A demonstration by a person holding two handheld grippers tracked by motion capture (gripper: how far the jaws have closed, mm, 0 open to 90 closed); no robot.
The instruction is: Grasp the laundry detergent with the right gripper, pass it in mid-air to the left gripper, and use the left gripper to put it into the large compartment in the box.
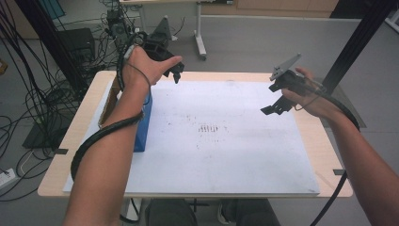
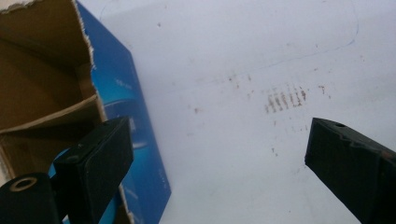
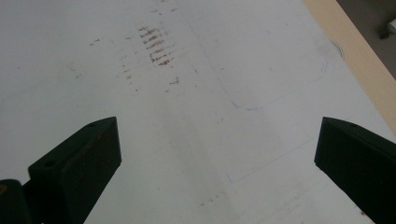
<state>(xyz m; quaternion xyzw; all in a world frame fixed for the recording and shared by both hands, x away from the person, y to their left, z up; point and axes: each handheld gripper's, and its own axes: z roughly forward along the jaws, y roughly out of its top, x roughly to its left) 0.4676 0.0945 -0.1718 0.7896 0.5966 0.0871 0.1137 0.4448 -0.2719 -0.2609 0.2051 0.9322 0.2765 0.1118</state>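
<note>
Grey floor and a tangle of black cables are showing around a wooden table (image 1: 324, 141), which is carrying a big white sheet (image 1: 235, 155) with brownish smudges (image 1: 208, 128) near its middle. Both tongs are hanging in the air above that sheet. The left tongs (image 1: 176, 70) are sitting in the left hand (image 1: 148, 63) over the far left corner, jaws standing wide apart and gripping nothing. Just below and beside them, a blue box (image 2: 135, 116) is lying on the sheet with its brown cardboard inside facing up. The right tongs (image 1: 273, 107) are sitting in the right hand (image 1: 313, 99) near the right edge, jaws also spread wide and empty. Under them, faint blue pen lines (image 3: 261, 100) are marking the sheet, with the smudges farther off between the two tongs.
</note>
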